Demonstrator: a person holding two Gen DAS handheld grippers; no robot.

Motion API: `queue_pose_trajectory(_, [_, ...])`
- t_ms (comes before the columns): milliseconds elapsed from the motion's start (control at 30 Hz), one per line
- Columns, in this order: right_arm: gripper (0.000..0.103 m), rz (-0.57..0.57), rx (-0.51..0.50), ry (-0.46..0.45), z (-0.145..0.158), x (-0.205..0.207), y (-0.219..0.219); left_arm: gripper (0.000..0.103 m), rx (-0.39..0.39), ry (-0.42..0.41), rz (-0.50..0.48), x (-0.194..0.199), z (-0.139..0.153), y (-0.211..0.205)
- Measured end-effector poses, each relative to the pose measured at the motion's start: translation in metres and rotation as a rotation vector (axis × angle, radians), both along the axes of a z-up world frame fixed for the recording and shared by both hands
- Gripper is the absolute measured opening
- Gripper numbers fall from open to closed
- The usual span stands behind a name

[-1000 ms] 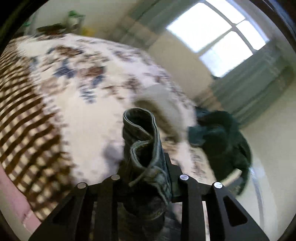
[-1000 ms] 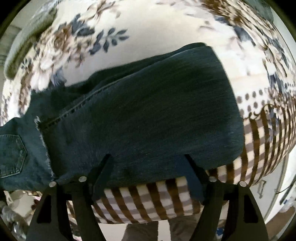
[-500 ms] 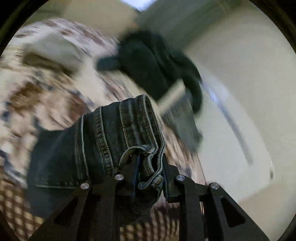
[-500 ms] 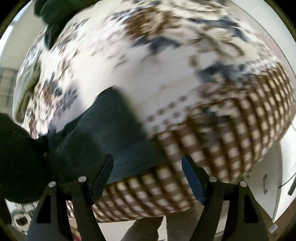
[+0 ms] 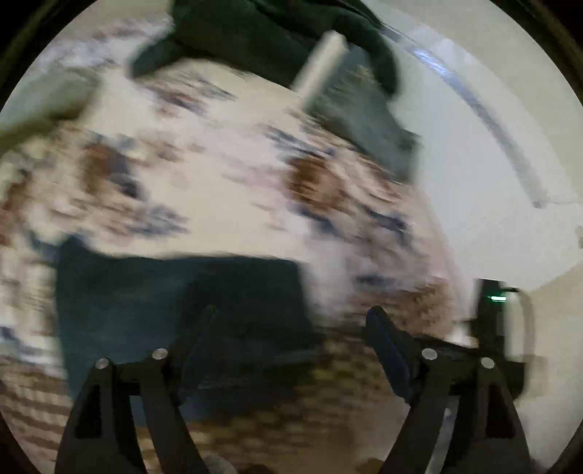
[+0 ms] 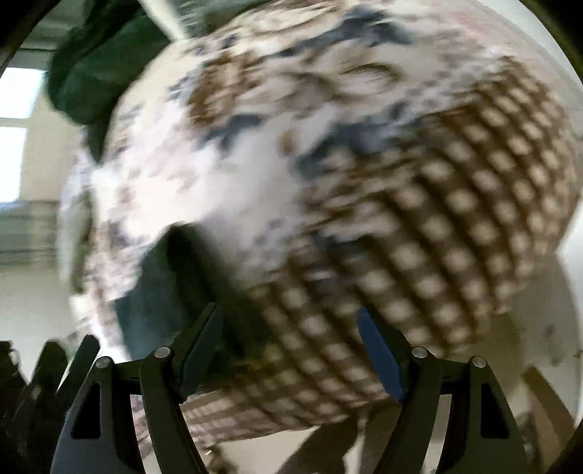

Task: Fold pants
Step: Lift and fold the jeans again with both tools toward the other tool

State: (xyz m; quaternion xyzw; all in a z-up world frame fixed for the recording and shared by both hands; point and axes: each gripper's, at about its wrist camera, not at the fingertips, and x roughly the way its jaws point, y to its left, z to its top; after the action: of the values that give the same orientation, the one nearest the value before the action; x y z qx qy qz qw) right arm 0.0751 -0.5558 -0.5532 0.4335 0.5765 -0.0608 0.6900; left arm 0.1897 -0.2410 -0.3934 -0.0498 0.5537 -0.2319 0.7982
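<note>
Released since 0.5 s ago: your left gripper (image 5: pixel 291 328) is spread, jeans (image 5: pixel 175 299) lying on bed (image 5: pixel 237 182) edge; right gripper (image 6: pixel 291 328) spread too.

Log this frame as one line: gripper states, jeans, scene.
left gripper: open, empty | right gripper: open, empty | jeans: lying on floral bedspread | dark green garment: far side of bed | both views motion-blurred

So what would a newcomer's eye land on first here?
Probably the dark jeans lying flat on the floral bedspread, just ahead of the open left tongs. Next, the heap of dark green clothing at the bed's far edge. The right tongs are open too, over the brown checked border.
</note>
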Motion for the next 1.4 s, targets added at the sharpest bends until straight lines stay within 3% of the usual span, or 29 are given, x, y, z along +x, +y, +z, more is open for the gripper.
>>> queue_pose_trajectory(133, [0.078, 0.092, 0.021, -0.068, -0.002, 0.039, 0.041, 0.08, 0.121, 0.007, 0.08, 0.028, -0.009, 0.071])
queue_pose_trajectory(267, [0.076, 0.171, 0.041, -0.003, -0.033, 0.075, 0.076, 0.08, 0.197, 0.062, 0.205, 0.045, -0.033, 0.131])
queue_pose_trajectory(333, [0.012, 0.178, 0.019, 0.0, -0.037, 0.081, 0.088, 0.08, 0.204, 0.082, 0.256, 0.048, -0.042, 0.151])
queue_pose_trajectory(433, [0.009, 0.216, -0.129, -0.016, -0.015, 0.084, 0.105, 0.08, 0.196, 0.106, 0.326, 0.049, -0.051, 0.171])
queue_pose_trajectory(533, [0.005, 0.177, -0.14, -0.068, 0.019, 0.074, 0.093, 0.08, 0.15, 0.136, 0.383, 0.051, -0.056, 0.184])
queue_pose_trajectory(700, [0.005, 0.141, -0.194, -0.067, 0.049, 0.057, 0.053, 0.08, 0.066, 0.178, 0.397, 0.066, -0.067, 0.178])
queue_pose_trajectory(867, [0.005, 0.17, -0.164, -0.011, 0.03, 0.043, 0.024, 0.08, -0.037, 0.255, 0.367, 0.101, -0.094, 0.15])
queue_pose_trajectory(967, [0.006, 0.263, -0.124, 0.001, 0.017, 0.042, 0.036, 0.08, -0.022, 0.323, 0.333, 0.126, -0.125, 0.129])
queue_pose_trajectory(1033, [0.018, 0.291, -0.132, 0.057, 0.0, 0.037, 0.038, 0.079, -0.016, 0.37, 0.318, 0.141, -0.149, 0.12])
queue_pose_trajectory(1067, [0.023, 0.302, -0.12, 0.087, -0.009, 0.035, 0.039, 0.067, -0.026, 0.386, 0.313, 0.144, -0.158, 0.119])
queue_pose_trajectory(1100, [0.034, 0.302, -0.104, 0.137, -0.021, 0.031, 0.037, 0.059, -0.03, 0.395, 0.326, 0.149, -0.168, 0.123])
queue_pose_trajectory(1133, [0.043, 0.283, -0.097, 0.166, -0.027, 0.027, 0.034, 0.04, -0.025, 0.401, 0.345, 0.151, -0.172, 0.129])
queue_pose_trajectory(1167, [0.045, 0.245, -0.074, 0.173, -0.03, 0.021, 0.029, 0.039, -0.061, 0.422, 0.364, 0.153, -0.173, 0.139])
queue_pose_trajectory(1267, [0.053, 0.094, 0.094, 0.106, -0.033, 0.001, 0.014, 0.042, -0.146, 0.442, 0.372, 0.147, -0.161, 0.157])
queue_pose_trajectory(1300, [0.062, 0.034, 0.168, 0.08, -0.038, -0.007, 0.01, 0.044, -0.146, 0.442, 0.365, 0.144, -0.157, 0.159])
queue_pose_trajectory(1333, [0.07, 0.003, 0.201, 0.077, -0.043, -0.01, 0.009, 0.049, -0.144, 0.442, 0.361, 0.14, -0.152, 0.161])
queue_pose_trajectory(1400, [0.071, -0.048, 0.25, 0.105, -0.062, -0.016, 0.011, 0.062, -0.137, 0.428, 0.36, 0.132, -0.14, 0.165])
